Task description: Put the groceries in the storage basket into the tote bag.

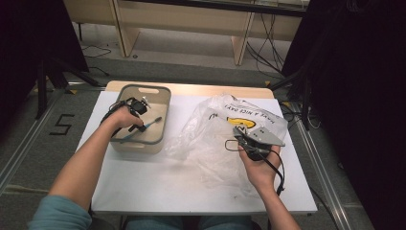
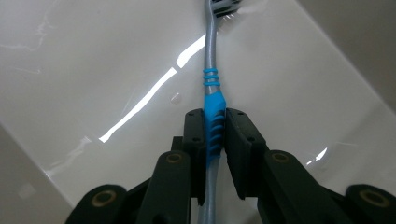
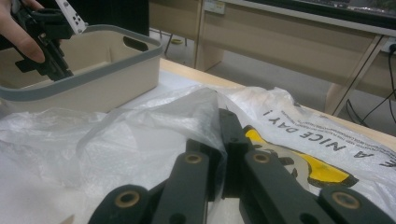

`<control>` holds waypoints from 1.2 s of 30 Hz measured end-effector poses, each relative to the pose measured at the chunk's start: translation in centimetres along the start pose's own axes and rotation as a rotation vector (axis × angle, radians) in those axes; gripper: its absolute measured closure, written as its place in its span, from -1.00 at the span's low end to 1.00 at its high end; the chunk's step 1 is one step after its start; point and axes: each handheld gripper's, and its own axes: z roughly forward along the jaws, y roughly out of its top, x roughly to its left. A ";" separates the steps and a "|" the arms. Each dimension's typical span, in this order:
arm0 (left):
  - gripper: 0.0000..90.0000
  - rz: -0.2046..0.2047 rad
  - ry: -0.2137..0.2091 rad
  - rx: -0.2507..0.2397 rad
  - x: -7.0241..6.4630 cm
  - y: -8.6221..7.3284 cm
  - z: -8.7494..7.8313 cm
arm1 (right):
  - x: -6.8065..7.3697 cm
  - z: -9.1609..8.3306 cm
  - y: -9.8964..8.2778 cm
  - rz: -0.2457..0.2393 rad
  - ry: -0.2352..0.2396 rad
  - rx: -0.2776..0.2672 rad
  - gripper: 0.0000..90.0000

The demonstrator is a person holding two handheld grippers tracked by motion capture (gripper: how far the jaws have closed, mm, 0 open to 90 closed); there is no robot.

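Note:
A grey toothbrush with a blue grip (image 1: pixel 152 122) (image 2: pixel 211 56) lies low inside the beige bin (image 1: pixel 143 88), its head pointing away from the hand. My left gripper (image 1: pixel 140 126) (image 2: pixel 215 116) reaches into the bin and is shut on the blue ribbed grip, both pads pressing its sides. A clear plastic bag (image 1: pixel 215 124) (image 3: pixel 140 135) with a yellow smiley print lies crumpled on the white table top (image 1: pixel 167 182). My right gripper (image 1: pixel 238 131) (image 3: pixel 223 121) is shut on a fold of the bag's film, holding it raised. The left gripper (image 3: pixel 46 42) also appears over the bin (image 3: pixel 93 70) in the right gripper view.
The bin stands at the table's back left, the bag to its right. Wooden furniture legs and cables lie on the floor beyond the table's far edge. Bare table top stretches along the front edge.

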 end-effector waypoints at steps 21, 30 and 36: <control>0.78 -0.002 0.010 0.022 -0.2 0.4 0.0 | 0.0 0.0 0.0 -0.004 0.000 -0.001 1.00; 0.78 -0.019 0.030 0.034 -0.5 0.6 -0.1 | 0.0 0.1 0.0 -0.004 0.000 -0.001 1.00; 0.78 -0.030 0.026 0.034 -0.4 0.5 -0.1 | 0.1 0.1 0.0 -0.005 0.003 0.003 1.00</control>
